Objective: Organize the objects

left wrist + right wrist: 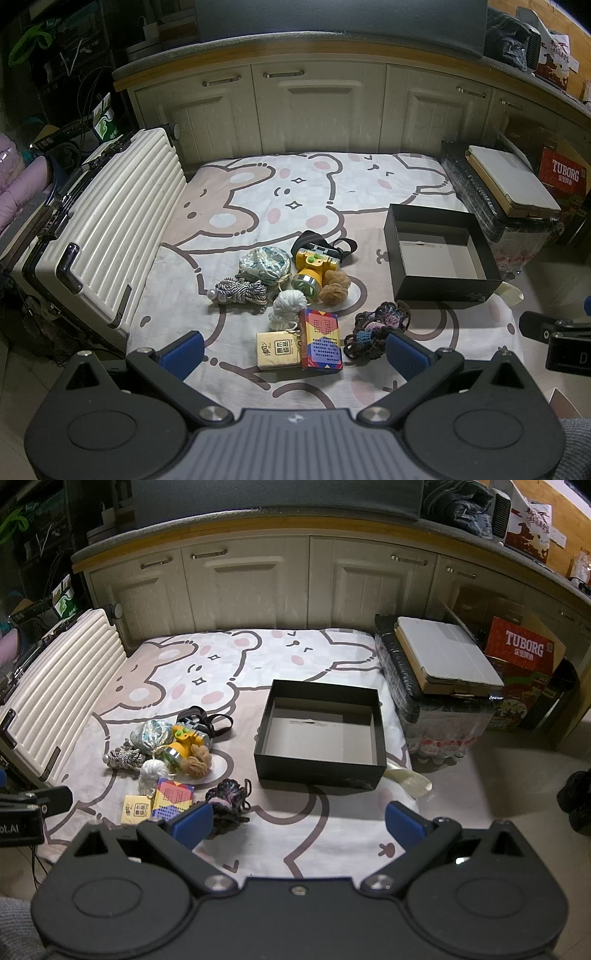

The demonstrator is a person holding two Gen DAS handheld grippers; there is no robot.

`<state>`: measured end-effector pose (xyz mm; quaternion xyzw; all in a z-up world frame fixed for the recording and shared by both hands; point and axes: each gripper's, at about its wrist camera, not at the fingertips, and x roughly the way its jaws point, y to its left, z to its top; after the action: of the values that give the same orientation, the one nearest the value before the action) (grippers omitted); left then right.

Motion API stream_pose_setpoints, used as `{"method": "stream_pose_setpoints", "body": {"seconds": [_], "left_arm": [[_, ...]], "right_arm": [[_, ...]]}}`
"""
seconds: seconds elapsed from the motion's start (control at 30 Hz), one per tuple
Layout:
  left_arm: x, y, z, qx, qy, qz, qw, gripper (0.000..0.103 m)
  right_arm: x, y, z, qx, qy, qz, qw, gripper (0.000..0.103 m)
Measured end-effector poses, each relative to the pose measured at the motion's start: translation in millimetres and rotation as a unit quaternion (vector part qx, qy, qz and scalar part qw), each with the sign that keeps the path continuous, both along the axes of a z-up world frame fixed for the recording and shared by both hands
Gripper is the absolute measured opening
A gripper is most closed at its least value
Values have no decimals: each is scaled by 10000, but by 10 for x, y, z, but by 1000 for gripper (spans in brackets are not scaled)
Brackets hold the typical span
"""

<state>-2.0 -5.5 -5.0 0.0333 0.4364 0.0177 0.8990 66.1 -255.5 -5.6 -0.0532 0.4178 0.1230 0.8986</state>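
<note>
Both grippers hang tilted steeply downward over a bear-print blanket (369,184), each seen from its own wrist camera at the bottom of the frame. The left gripper (293,349) has its blue pads spread wide with nothing between them; just beyond it, at lower centre, lie a colourful card box (321,341) and a tan packet (277,350) side by side. The right gripper (299,825) is likewise spread wide and empty, its left pad near a dark crocheted piece (231,799). The open black box (321,734) sits mid-frame, right of the cluttered pile with the yellow headlamp (312,267).
</note>
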Motion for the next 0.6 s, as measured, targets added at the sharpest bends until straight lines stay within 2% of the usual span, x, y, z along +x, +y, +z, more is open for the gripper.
{"method": "stream_pose_setpoints", "body": {"seconds": [0.6], "left_arm": [[-7,13,-15,-9,2,12,10000,103]], "right_arm": [[4,-6,-1,0,15,1,10000,101]]}}
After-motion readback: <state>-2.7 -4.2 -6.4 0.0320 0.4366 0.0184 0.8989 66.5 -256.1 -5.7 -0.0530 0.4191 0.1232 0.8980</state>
